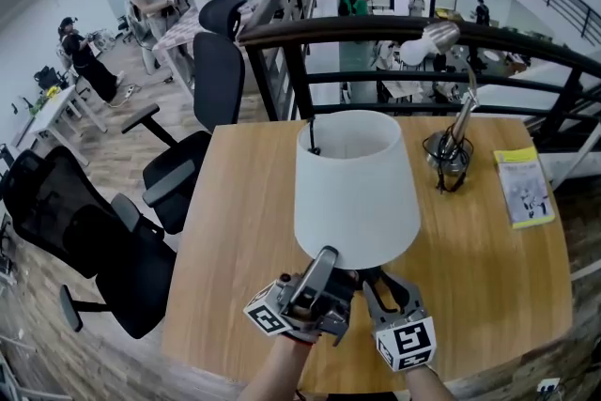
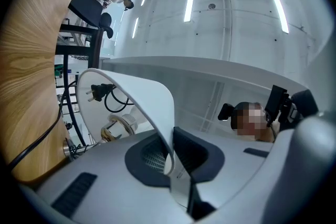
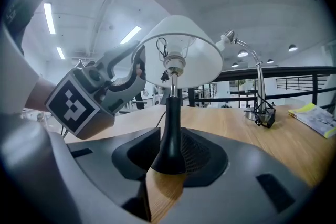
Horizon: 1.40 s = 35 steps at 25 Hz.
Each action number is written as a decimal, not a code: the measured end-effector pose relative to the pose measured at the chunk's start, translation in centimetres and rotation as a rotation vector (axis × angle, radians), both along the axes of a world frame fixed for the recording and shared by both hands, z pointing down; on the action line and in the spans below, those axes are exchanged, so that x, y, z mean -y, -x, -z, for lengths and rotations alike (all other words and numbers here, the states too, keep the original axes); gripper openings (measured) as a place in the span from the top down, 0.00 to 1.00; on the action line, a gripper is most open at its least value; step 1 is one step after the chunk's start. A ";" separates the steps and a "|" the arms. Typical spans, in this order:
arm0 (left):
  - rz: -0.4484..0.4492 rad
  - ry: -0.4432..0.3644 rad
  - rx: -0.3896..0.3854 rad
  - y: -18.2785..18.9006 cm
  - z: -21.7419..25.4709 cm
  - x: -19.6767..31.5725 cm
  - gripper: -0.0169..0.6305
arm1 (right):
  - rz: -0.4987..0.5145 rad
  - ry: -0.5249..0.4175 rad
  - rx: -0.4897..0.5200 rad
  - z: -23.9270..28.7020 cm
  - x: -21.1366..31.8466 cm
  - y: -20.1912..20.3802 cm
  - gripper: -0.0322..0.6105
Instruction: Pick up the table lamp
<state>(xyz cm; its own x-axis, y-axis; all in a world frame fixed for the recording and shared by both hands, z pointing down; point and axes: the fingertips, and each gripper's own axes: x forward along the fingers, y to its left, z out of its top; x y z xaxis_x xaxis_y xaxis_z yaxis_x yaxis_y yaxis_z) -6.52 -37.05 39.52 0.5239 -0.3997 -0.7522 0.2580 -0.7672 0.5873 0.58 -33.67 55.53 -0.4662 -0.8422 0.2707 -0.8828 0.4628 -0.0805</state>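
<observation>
A table lamp with a white conical shade stands near the front edge of the wooden table. My left gripper points up from below and is shut on the shade's lower rim, which runs between its pads. My right gripper sits low beside it, level with the table. In the right gripper view the lamp's black stem stands between my right gripper's jaws, and the pads do not press on it. The lamp's cord and plug show inside the shade.
A silver desk lamp with a coiled cable stands at the back right, with a yellow booklet beside it. A dark railing runs behind the table. Black office chairs stand to the left; people sit at far desks.
</observation>
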 end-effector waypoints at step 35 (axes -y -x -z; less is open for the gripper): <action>-0.099 -0.086 0.123 -2.1 1.0 0.5 0.96 | 0.103 0.047 -0.066 -1.0 8.3 2.8 0.68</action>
